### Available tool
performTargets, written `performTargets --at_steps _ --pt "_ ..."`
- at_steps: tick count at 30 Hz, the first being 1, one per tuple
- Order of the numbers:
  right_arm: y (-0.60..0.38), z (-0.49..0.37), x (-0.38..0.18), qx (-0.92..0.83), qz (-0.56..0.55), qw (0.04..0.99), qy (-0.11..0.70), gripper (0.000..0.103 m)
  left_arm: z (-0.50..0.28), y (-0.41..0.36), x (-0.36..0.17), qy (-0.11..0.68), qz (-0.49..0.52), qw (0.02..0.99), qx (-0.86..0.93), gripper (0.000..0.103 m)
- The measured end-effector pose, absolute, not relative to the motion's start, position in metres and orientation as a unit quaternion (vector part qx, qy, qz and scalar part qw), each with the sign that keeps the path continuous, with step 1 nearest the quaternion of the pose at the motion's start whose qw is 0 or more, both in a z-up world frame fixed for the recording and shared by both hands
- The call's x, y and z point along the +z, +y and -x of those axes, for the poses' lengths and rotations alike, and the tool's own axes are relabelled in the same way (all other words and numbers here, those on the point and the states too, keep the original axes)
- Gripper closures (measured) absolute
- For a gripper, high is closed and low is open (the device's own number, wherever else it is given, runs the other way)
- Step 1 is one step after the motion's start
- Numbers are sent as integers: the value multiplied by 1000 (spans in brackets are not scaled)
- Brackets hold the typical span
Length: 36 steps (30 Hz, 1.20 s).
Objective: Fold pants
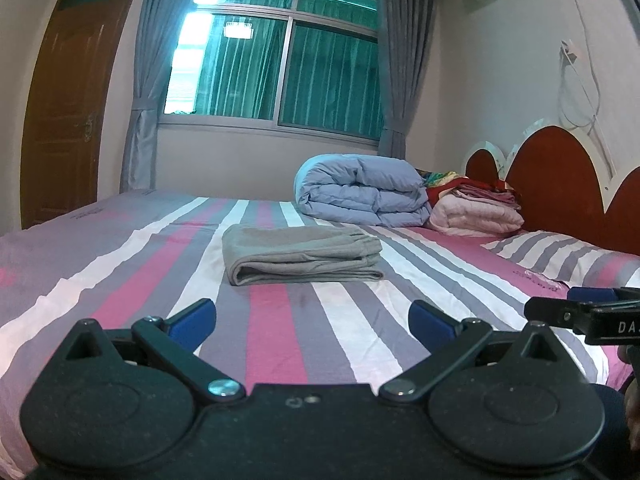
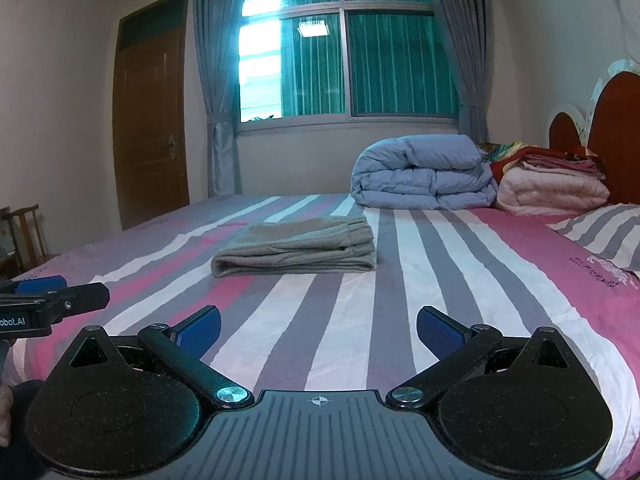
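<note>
A: Start close. What are the 2 grippers doing?

B: The left gripper [image 1: 312, 316] is spread wide with nothing between its blue pads [image 1: 430, 318]. The right gripper [image 2: 318, 328] is the same, released and empty. Both hover over the near edge of the bed [image 2: 460, 280], short of the pants [image 1: 300, 254].

A: Side by side?

B: Yes. Each wrist view catches the other gripper at its edge.

A: And the pants?

B: Grey, folded into a flat stack, lying on the striped sheet near the middle of the bed, beyond both grippers and touching neither. The waistband end faces right.

A: Past the pants?

B: To their far right, a rolled blue duvet [image 2: 424, 174], then a pink blanket [image 2: 552, 192] with more folded cloth on top, against the headboard [image 1: 556, 184]. A striped pillow [image 2: 604, 236] lies right of the pants.

A: Farthest?

B: Behind the pants, a window [image 1: 280, 64] with grey curtains, and a brown door [image 2: 154, 120] to its left.
</note>
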State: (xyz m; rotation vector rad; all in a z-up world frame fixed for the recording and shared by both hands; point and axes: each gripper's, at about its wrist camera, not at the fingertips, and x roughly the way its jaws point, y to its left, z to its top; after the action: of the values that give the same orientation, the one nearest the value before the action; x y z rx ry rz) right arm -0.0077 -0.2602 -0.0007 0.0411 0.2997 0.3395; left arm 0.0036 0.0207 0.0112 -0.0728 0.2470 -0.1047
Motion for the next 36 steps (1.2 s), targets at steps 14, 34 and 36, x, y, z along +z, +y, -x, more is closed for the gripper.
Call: performTargets --at_steps 14,34,36 --pt "-262 6 0 168 -20 974 152 0 -2 21 12 120 36 991 -53 6" --pt "-260 6 -1 166 -21 974 155 0 -2 22 12 119 35 991 -48 6" --pt "-260 6 -1 166 -22 974 154 0 -2 23 13 119 36 991 -49 6"
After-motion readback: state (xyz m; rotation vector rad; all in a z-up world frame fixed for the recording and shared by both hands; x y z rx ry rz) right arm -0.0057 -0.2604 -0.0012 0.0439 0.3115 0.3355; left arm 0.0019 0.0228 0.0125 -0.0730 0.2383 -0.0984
